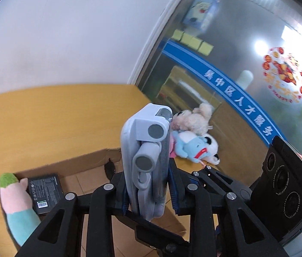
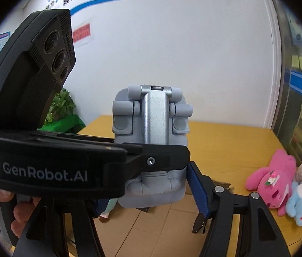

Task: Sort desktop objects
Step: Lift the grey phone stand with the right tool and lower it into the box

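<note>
A folded grey phone stand (image 1: pixel 145 154) is held upright above an open cardboard box (image 1: pixel 82 165). My left gripper (image 1: pixel 148 192) is shut on the stand's lower part, edge-on. In the right wrist view the same stand (image 2: pixel 151 128) shows its flat face, with the left gripper's black jaw (image 2: pixel 151 160) across it. My right gripper (image 2: pixel 151 203) stands open around the stand's lower part, and its blue pads (image 2: pixel 198 194) do not visibly touch it. In the box lie a black packet (image 1: pixel 44 192) and a pink, green and teal plush (image 1: pixel 16 205).
A pile of plush toys (image 1: pixel 193 137) lies on the yellow table (image 1: pixel 44 117) by the glass wall, also seen in the right wrist view (image 2: pixel 279 182). A green plant (image 2: pixel 62 109) stands past the table's far left corner.
</note>
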